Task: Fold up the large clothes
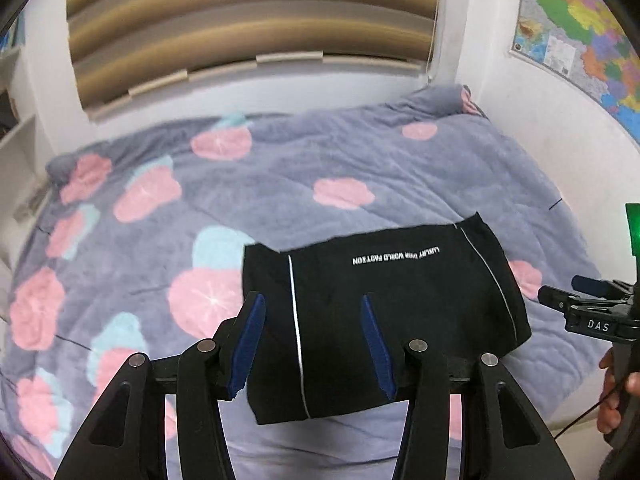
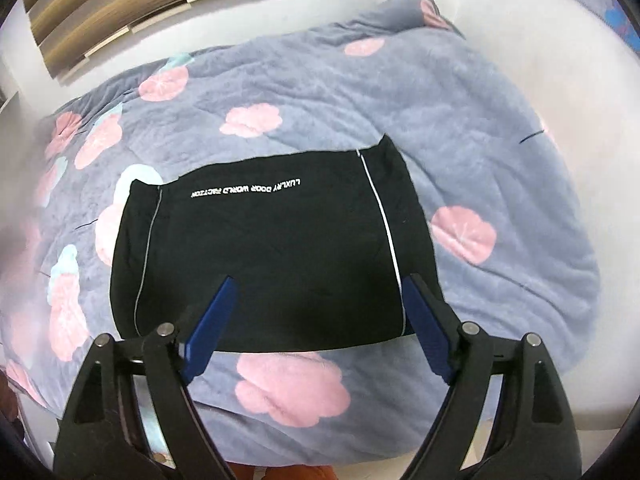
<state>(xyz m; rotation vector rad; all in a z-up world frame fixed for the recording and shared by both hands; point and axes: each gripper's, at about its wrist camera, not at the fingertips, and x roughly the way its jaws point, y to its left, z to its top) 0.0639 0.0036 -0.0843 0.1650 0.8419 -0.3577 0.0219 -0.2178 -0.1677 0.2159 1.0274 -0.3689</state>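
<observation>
A black garment [image 2: 272, 256], folded into a compact rectangle with white piping and upside-down lettering, lies flat on a bed's grey quilt [image 2: 480, 128] printed with pink flowers. The left claw [image 1: 312, 344] and right claw [image 2: 316, 328] hover above its near edge, both spread wide and grasping nothing.

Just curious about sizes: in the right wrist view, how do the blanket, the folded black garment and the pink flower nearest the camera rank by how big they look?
1. Flowered blanket, filling most of the view.
2. Folded black garment.
3. Pink flower, though its nearness to the camera enlarges it.
</observation>
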